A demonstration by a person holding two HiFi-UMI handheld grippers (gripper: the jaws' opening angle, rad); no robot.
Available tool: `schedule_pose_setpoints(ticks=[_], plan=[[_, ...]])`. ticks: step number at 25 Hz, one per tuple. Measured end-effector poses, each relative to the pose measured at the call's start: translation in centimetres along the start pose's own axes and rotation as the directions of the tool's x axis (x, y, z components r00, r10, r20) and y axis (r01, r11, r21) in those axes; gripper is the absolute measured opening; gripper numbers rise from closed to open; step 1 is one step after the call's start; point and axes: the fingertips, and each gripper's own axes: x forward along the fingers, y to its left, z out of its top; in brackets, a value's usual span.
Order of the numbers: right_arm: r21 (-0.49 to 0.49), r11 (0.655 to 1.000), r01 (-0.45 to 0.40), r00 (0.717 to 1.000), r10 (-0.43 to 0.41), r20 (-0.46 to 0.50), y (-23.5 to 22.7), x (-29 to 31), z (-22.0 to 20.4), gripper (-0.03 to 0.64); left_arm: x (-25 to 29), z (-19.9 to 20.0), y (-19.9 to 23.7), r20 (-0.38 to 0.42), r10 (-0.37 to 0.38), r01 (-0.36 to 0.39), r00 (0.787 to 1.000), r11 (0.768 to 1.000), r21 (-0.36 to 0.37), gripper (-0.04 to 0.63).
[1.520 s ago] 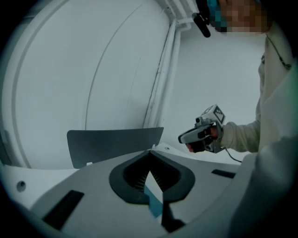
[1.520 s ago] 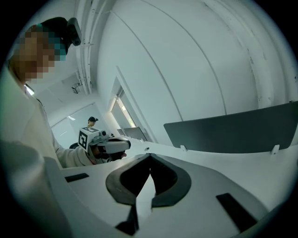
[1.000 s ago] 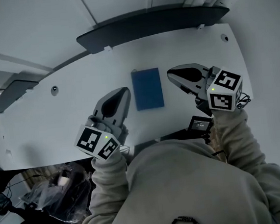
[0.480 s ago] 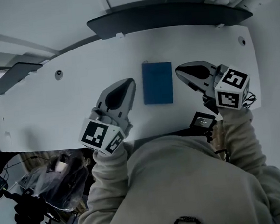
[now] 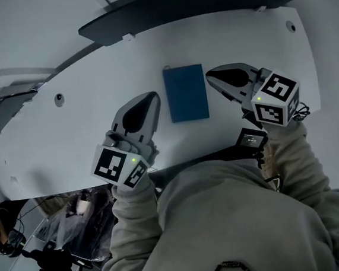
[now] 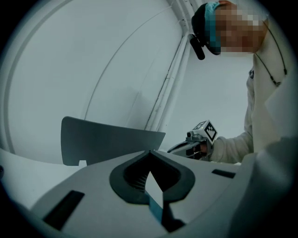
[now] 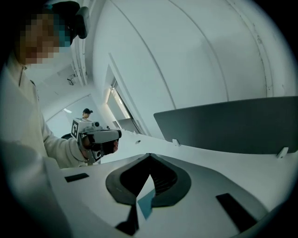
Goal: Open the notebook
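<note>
nearest the camera is the person's pale hooded top (image 5: 237, 215), one sleeve running out to each tool. the left hand-held gripper (image 5: 149, 100) points toward 1 o'clock and the right hand-held gripper (image 5: 211, 75) toward 10 o'clock, each with its marker cube at the wrist end. at 6 o'clock of the right cube a small black device (image 5: 251, 137) sits by the near edge of the counter (image 5: 85, 128).

both hand-held grippers have their jaws drawn together, tips meeting, with nothing held. in each gripper view only a sliver of blue and white shows through the gap behind the tips.

between the two tips lies the notebook (image 5: 185, 92), closed and flat on the white counter with its blue cover up (long side running from 6 to 12 o'clock). the left tip is near its edge at 8 o'clock, apart from it. the right tip is just beside its edge at 2 o'clock; whether it touches cannot be told.

beyond the notebook, at 12 o'clock, a dark curved panel (image 5: 187, 8) stands along the counter's far edge.
</note>
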Motion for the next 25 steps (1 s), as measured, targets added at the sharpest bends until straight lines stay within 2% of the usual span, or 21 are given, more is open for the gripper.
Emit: schedule_pose_setpoints(ticks=[7, 16, 20, 25], plan=[[0.031, 0.999, 0.011, 1.000, -0.010, -0.025, -0.5, 0.0, -1.7, 0.021, -0.4, -4.1, 1.0, -0.040, 0.026, -0.027, 0.999, 0.999, -0.047, -0.005], [0.099, 0.995, -0.008, 0.996, 0.016, -0.085, -1.1, 2.2, -5.6, 0.021, 0.2, -8.7, 1.4, -0.094, -0.005, -0.007, 0.996, 0.992, -0.125, -0.005], [0.135, 0.991, 0.007, 0.993, 0.009, -0.117, -2.1, 3.4, -7.9, 0.021, 0.8, -10.5, 1.6, -0.120, -0.020, 0.004, 0.993, 0.991, -0.130, -0.005], [0.170, 0.985, 0.030, 0.990, -0.006, -0.141, -3.3, 4.2, -9.9, 0.021, 0.9, -11.6, 2.7, -0.129, -0.019, -0.004, 0.991, 0.985, -0.175, -0.005]])
